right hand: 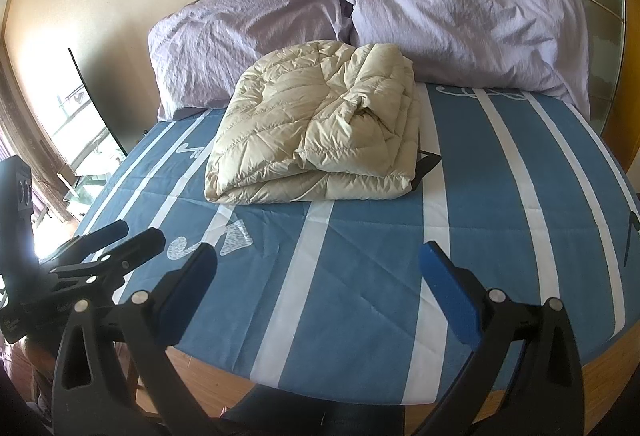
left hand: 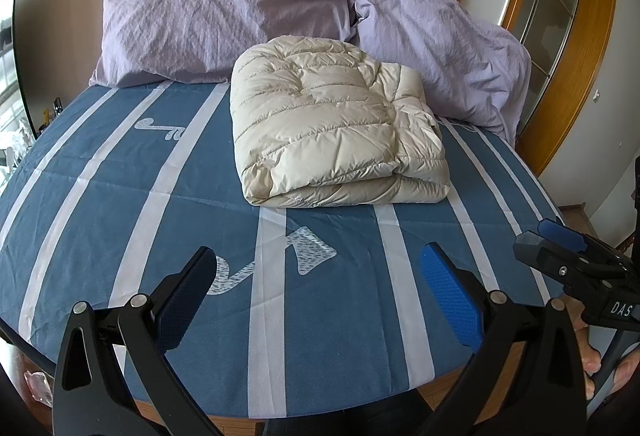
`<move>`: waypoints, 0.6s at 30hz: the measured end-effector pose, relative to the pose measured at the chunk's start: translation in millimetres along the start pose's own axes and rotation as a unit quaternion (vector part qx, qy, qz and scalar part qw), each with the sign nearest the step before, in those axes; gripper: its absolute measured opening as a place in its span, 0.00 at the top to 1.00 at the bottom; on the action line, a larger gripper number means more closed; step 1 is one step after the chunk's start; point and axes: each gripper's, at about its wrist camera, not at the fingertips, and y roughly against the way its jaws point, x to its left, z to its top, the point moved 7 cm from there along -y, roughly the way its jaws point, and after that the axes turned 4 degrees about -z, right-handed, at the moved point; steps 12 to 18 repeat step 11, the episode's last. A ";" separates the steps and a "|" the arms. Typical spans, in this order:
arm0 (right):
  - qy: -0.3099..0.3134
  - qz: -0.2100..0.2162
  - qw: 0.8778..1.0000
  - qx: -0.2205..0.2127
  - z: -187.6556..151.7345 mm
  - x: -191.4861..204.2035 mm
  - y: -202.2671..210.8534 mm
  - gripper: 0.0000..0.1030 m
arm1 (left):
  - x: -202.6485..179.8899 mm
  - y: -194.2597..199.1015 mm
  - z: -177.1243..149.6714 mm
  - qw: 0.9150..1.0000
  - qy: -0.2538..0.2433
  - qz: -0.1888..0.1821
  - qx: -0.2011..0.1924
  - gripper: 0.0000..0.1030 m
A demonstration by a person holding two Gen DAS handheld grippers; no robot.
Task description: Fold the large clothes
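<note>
The left hand-held gripper (left hand: 316, 290) hovers wide open and empty over the bed (left hand: 120, 204). The cream puffer jacket (left hand: 332, 124) lies folded mid-bed, touching the lilac pillows (left hand: 224, 8). It looks done — at most, press the loose flap flat. The right hand-held gripper (right hand: 318, 284) gapes empty too; its body reads "DAS".

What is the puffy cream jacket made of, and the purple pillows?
The cream jacket looks like thin, slightly shiny nylon-type shell over soft filling: stitched puffy bands catch the light. The purple pillows look like matte woven cotton, finely crinkled all over. Neither can be told for sure from looks alone.
</note>
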 end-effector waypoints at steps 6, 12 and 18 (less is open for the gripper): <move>0.000 0.000 1.000 0.000 -1.3 0.6 -0.4 0.02 | 0.3 -0.6 1.0 1.000 0.000 0.000 0.001 0.01; -0.001 -0.001 1.000 0.001 0.2 0.2 -0.4 0.02 | 0.8 -1.0 0.2 1.000 0.000 0.000 0.002 0.01; -0.001 -0.001 1.000 0.001 0.2 0.2 -0.4 0.02 | 0.8 -1.0 0.2 1.000 0.000 0.000 0.002 0.01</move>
